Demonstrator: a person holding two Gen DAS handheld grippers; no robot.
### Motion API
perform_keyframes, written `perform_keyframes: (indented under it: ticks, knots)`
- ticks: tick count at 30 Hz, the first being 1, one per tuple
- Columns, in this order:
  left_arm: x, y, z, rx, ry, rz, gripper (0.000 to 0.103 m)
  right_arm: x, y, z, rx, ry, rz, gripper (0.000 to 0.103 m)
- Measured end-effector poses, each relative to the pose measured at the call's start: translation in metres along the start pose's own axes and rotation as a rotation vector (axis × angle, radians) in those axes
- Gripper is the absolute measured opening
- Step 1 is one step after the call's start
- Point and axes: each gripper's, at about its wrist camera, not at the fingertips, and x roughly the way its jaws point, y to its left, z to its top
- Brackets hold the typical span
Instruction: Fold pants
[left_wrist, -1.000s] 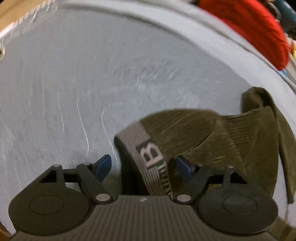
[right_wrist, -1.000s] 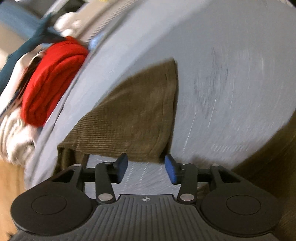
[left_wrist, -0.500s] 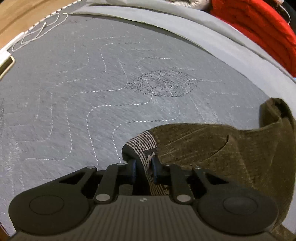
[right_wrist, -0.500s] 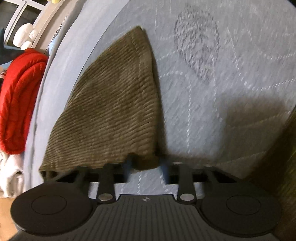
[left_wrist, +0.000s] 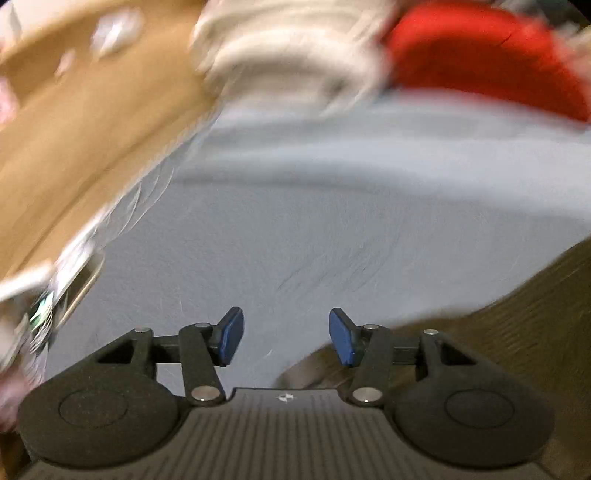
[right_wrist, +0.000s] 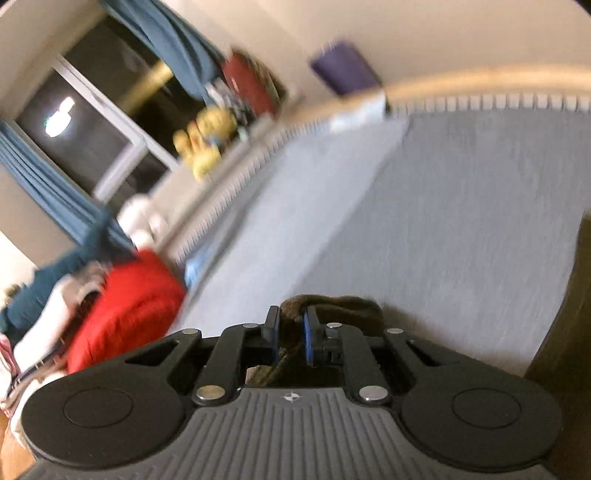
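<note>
- Grey quilted bedspread (left_wrist: 332, 240) fills the left wrist view; left gripper (left_wrist: 286, 341) spread wide, empty. Olive corduroy pants (left_wrist: 517, 332) at 4 o'clock.
- Right wrist view: right gripper (right_wrist: 290, 334) pinches the pants (right_wrist: 343, 306) at 6 o'clock; red clothing (right_wrist: 125, 306) at 8 o'clock.
- Fabric likely soft, limp; best taken at waistband or hem.

Olive-brown corduroy pants (right_wrist: 343, 306), a bunched fold pinched between the right gripper's (right_wrist: 290, 332) blue pads, the rest spreading across the grey quilt (right_wrist: 461, 221).
</note>
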Motion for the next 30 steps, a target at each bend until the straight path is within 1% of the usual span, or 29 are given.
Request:
perform_keyframes:
  ticks: [1,2,3,4,5,6,7,8,9,10,12,13,15,17,19,20,21,22,23,24,25,26,27,28,30]
  knots:
    - [-0.011,-0.017,0.001,0.026,-0.049,-0.135,0.056,-0.011,-0.007,0.008,0.014,-0.024,0.01,0.013]
    - [-0.02,-0.035,0.0,0.064,-0.072,-0.272,0.055,-0.019,-0.014,0.015,0.032,-0.038,0.017,0.012]
    - [-0.027,-0.055,-0.004,0.108,-0.073,-0.403,0.055,-0.027,-0.022,0.022,0.051,-0.051,0.027,0.012]
    - [-0.034,-0.079,-0.01,0.161,-0.061,-0.543,0.053,-0.034,-0.027,0.028,0.065,-0.064,0.035,0.012]
    - [-0.039,-0.098,-0.017,0.212,-0.053,-0.623,0.053,-0.041,-0.032,0.033,0.071,-0.078,0.04,0.012]
    - [-0.044,-0.117,-0.023,0.274,-0.056,-0.669,0.053,-0.047,-0.034,0.037,0.071,-0.095,0.045,0.012]
    - [-0.05,-0.139,-0.032,0.351,-0.07,-0.687,0.053,-0.054,-0.037,0.042,0.069,-0.113,0.051,0.012]
    - [-0.052,-0.155,-0.038,0.403,-0.075,-0.686,0.055,-0.059,-0.039,0.045,0.071,-0.125,0.055,0.012]
    - [-0.051,-0.169,-0.043,0.441,-0.068,-0.689,0.055,-0.063,-0.043,0.049,0.079,-0.139,0.058,0.012]
    - [-0.048,-0.182,-0.047,0.46,-0.04,-0.705,0.055,-0.067,-0.047,0.052,0.09,-0.152,0.062,0.012]
    - [-0.038,-0.199,-0.049,0.463,0.025,-0.74,0.055,-0.073,-0.049,0.062,0.106,-0.184,0.06,0.012]
    - [-0.033,-0.205,-0.051,0.463,0.045,-0.748,0.055,-0.076,-0.048,0.068,0.112,-0.203,0.061,0.012]
    - [-0.028,-0.217,-0.052,0.467,0.041,-0.743,0.057,-0.08,-0.048,0.076,0.106,-0.236,0.06,0.012]
    - [-0.019,-0.224,-0.045,0.458,0.008,-0.707,0.058,-0.078,-0.043,0.083,0.078,-0.259,0.053,0.012]
    - [-0.012,-0.226,-0.037,0.407,-0.042,-0.652,0.06,-0.068,-0.037,0.086,0.044,-0.262,0.03,0.012]
    - [-0.011,-0.224,-0.033,0.372,-0.09,-0.582,0.06,-0.059,-0.034,0.088,0.025,-0.259,0.001,0.011]
    - [-0.004,-0.225,-0.028,0.341,-0.125,-0.492,0.06,-0.046,-0.032,0.089,0.013,-0.254,-0.026,0.011]
    - [0.005,-0.224,-0.022,0.309,-0.129,-0.414,0.06,-0.03,-0.03,0.09,0.003,-0.246,-0.047,0.012]
    - [0.013,-0.222,-0.017,0.267,-0.111,-0.361,0.059,-0.009,-0.03,0.092,-0.021,-0.225,-0.072,0.014]
    - [0.019,-0.217,-0.012,0.217,-0.081,-0.344,0.058,0.012,-0.03,0.092,-0.045,-0.201,-0.106,0.016]
    - [0.021,-0.21,-0.007,0.161,-0.048,-0.369,0.058,0.031,-0.033,0.09,-0.053,-0.194,-0.145,0.019]
    - [0.019,-0.207,-0.004,0.131,-0.028,-0.414,0.058,0.046,-0.038,0.085,-0.055,-0.199,-0.174,0.026]
    - [0.015,-0.206,-0.001,0.121,-0.019,-0.479,0.058,0.058,-0.043,0.081,-0.059,-0.185,-0.18,0.033]
    - [0.009,-0.205,0.001,0.138,-0.023,-0.554,0.058,0.068,-0.049,0.076,-0.063,-0.148,-0.178,0.047]
    - [-0.006,-0.211,0.002,0.224,-0.057,-0.696,0.058,0.081,-0.061,0.067,-0.059,-0.069,-0.2,0.048]
